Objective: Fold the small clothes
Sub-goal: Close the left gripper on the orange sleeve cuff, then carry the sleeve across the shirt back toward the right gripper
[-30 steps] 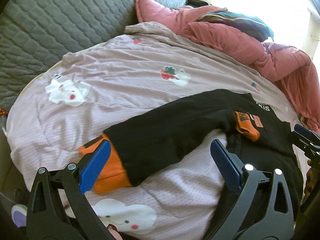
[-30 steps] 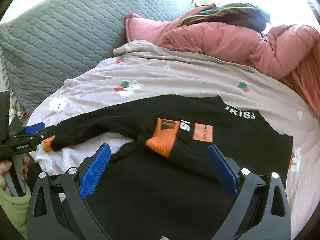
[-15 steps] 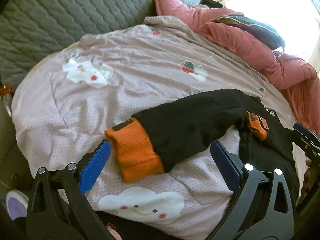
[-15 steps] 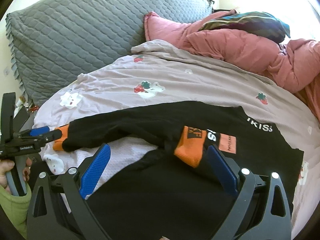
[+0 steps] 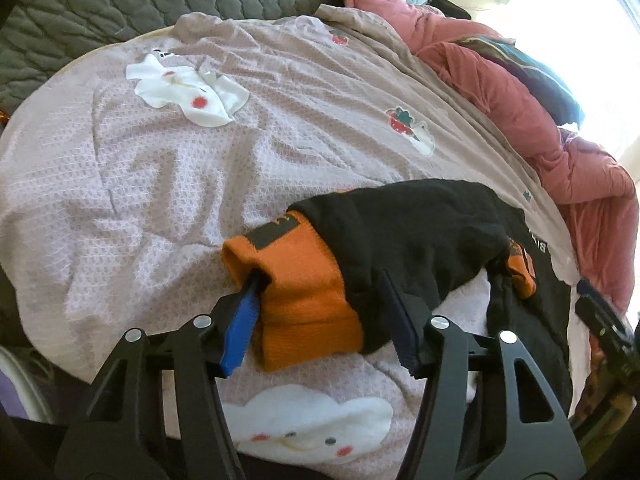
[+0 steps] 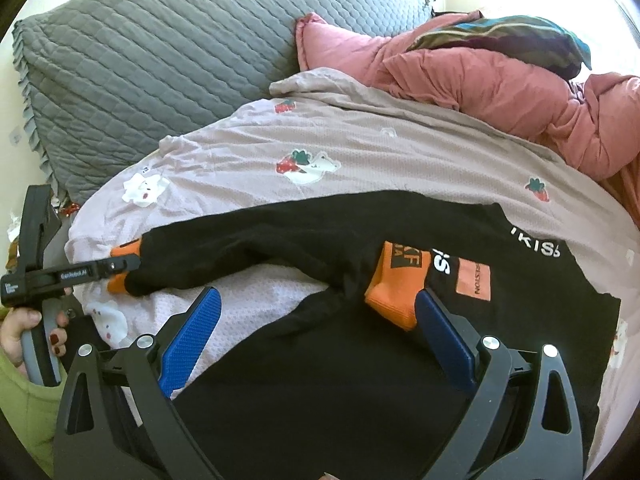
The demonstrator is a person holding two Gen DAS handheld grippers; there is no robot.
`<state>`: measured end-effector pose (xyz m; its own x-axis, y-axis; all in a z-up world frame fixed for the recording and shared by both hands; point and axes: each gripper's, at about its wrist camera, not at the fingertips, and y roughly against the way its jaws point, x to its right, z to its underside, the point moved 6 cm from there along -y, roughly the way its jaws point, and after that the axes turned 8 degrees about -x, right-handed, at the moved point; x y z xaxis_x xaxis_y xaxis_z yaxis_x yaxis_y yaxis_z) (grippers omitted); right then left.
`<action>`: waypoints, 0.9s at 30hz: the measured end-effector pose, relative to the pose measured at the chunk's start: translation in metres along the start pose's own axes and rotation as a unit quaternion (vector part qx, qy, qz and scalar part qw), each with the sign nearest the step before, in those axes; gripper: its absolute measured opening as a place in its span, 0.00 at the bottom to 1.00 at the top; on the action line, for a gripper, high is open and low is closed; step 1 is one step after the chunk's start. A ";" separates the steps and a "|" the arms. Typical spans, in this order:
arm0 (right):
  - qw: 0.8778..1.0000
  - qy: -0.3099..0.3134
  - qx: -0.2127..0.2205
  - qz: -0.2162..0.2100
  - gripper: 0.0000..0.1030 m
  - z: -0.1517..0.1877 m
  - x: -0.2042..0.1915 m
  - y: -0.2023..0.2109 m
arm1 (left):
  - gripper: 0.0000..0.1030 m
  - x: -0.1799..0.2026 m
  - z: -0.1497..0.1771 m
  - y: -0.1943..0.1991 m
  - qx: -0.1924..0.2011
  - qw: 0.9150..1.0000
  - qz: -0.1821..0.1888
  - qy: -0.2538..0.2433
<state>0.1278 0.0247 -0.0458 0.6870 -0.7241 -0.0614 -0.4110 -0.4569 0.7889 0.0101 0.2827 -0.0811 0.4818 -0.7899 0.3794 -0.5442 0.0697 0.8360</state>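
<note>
A black sweater (image 6: 360, 392) with orange cuffs lies on the pink bedspread (image 5: 160, 184). One sleeve stretches out to the left, and its orange cuff (image 5: 304, 300) sits between the jaws of my left gripper (image 5: 319, 276). Those jaws are closing; the left pad dents the cuff and the right pad lies against the black sleeve (image 5: 420, 236). In the right wrist view the left gripper (image 6: 132, 264) pinches that cuff end. My right gripper (image 6: 316, 296) hangs open over the sweater's body, its right finger beside the other orange cuff (image 6: 396, 284), folded onto the chest.
A grey quilted pillow (image 6: 160, 60) lies at the back left and a rumpled pink duvet (image 6: 500, 80) with a dark striped cloth (image 6: 500, 38) at the back right. A hand (image 6: 24, 328) in a green sleeve holds the left gripper. The bed edge runs along the left.
My left gripper sank onto the sleeve end and its jaws narrowed from wide open to around the orange cuff. The right gripper shifted slightly over the sweater and stayed open.
</note>
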 end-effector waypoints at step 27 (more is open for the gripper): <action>0.995 -0.098 0.017 -0.003 0.94 0.022 0.072 0.009 | 0.09 0.103 -0.025 0.033 0.071 0.992 0.056 -0.087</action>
<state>0.1603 -0.0428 -0.0566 0.5613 -0.8062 -0.1872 -0.4290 -0.4768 0.7672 0.0592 0.2190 -0.0043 0.2942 -0.8757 0.3830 -0.6855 0.0859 0.7230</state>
